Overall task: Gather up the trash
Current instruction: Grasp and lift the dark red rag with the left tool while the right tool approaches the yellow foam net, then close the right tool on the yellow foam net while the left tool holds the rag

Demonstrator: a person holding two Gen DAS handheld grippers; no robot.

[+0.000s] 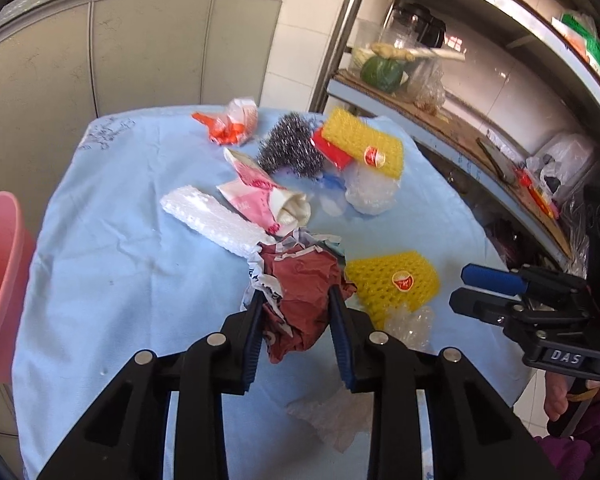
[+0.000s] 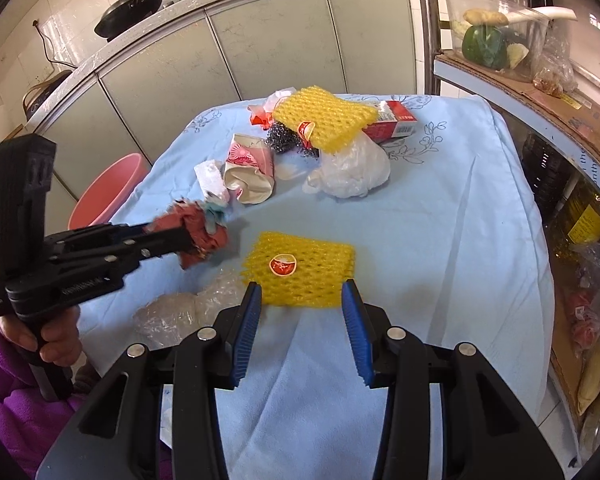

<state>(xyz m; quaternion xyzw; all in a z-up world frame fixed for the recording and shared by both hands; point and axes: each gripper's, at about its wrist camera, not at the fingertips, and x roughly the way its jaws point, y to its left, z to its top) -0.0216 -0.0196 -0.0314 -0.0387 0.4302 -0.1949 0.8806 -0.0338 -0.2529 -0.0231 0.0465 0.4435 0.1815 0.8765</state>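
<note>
My left gripper (image 1: 296, 296) is shut on a crumpled dark red wrapper (image 1: 300, 292) and holds it above the blue-clothed table (image 1: 120, 280); it also shows in the right wrist view (image 2: 198, 236). My right gripper (image 2: 302, 292) is open, its fingertips at the near edge of a yellow foam net (image 2: 300, 270) lying flat. More trash lies beyond: a second yellow foam net (image 2: 324, 118), a white plastic bag (image 2: 352, 172), a steel scourer (image 1: 290, 148), a pink paper wrapper (image 1: 256, 196) and white foam (image 1: 212, 216).
A pink bin (image 1: 0, 284) stands at the table's left edge. Clear crumpled plastic (image 2: 180, 308) lies near the front. A red box (image 2: 392, 120) sits at the back. A metal shelf rack (image 1: 460, 120) with food and bags stands on the right. Grey cabinets (image 2: 260, 40) are behind.
</note>
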